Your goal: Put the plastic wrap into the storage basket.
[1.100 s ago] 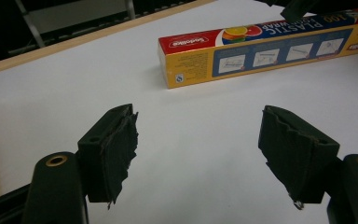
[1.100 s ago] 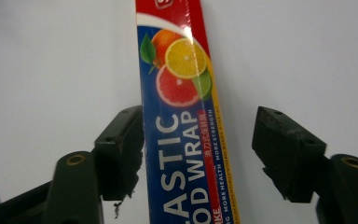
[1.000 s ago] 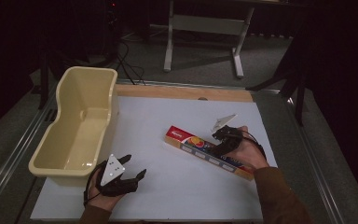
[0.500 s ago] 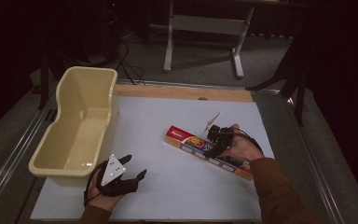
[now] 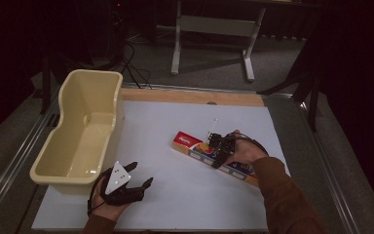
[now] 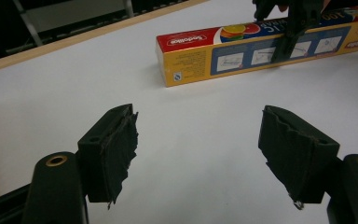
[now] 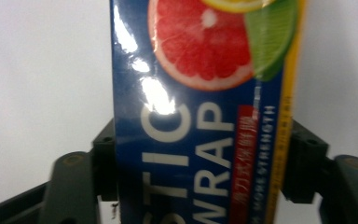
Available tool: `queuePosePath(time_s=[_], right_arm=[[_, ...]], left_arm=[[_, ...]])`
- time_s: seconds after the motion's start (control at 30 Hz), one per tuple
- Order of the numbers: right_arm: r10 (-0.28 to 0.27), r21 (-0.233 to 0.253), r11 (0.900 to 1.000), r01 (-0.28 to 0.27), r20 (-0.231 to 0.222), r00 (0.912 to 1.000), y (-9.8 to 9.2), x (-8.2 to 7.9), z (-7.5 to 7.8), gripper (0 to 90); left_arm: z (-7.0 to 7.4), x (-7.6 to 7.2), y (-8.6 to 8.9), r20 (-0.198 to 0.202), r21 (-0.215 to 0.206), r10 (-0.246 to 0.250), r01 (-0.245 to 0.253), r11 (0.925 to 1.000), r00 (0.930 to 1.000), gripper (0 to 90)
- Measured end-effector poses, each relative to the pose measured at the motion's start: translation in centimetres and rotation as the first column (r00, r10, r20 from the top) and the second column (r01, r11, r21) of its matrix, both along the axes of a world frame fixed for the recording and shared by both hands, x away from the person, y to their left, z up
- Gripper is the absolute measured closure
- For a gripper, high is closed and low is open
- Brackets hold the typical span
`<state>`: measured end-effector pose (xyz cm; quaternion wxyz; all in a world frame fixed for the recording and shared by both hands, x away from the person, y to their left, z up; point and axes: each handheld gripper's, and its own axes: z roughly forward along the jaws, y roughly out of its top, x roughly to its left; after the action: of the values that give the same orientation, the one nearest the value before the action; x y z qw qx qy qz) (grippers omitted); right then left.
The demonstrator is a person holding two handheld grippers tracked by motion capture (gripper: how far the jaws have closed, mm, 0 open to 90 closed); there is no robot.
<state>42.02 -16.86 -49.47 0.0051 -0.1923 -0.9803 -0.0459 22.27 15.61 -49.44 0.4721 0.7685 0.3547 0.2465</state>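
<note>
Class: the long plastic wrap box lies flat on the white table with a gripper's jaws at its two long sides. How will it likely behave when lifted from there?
The plastic wrap box looks like stiff cardboard, so it should stay straight. Its glossy face may slip. The right gripper straddles it about midway along, so it should hang fairly level, perhaps tipping slightly.

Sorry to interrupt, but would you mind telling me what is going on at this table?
A person works with two hand-held grippers. The right gripper has its fingers on either side of a plastic wrap box lying flat on the white table. The left gripper rests open near a cream tub, holding nothing.
</note>
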Motion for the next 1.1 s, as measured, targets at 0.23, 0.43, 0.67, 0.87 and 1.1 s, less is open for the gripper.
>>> queuePosePath(time_s=[0.23,0.43,0.67,0.87,1.1], right_arm=[[0.005,-0.070,0.998,-0.007,-0.027,0.9996,0.7,0.2,-0.2,39.5],[-0.018,-0.073,0.997,0.017,-0.014,0.9997,0.7,-0.1,0.0,40.0],[-0.076,-0.057,0.996,0.073,-0.056,0.9955,0.8,-0.2,0.1,40.3],[-0.158,-0.030,0.987,0.155,-0.141,0.9773,0.9,-0.3,0.3,40.7],[-0.193,0.002,0.980,0.197,-0.196,0.9616,1.3,-0.5,0.7,41.0]], left_arm=[[0.0,-0.1,0.0,0.000,-0.001,0.003,-0.003,1.0000,1.0000,27.5],[0.0,0.0,0.0,-0.002,0.004,0.005,-0.005,1.0000,1.0000,27.5],[0.0,0.0,0.0,-0.002,0.003,0.006,-0.006,1.0000,1.0000,27.5],[0.0,-0.1,0.0,-0.002,0.001,0.007,-0.007,1.0000,1.0000,27.5],[0.0,-0.1,0.0,-0.001,0.001,0.008,-0.008,1.0000,1.0000,27.6]])
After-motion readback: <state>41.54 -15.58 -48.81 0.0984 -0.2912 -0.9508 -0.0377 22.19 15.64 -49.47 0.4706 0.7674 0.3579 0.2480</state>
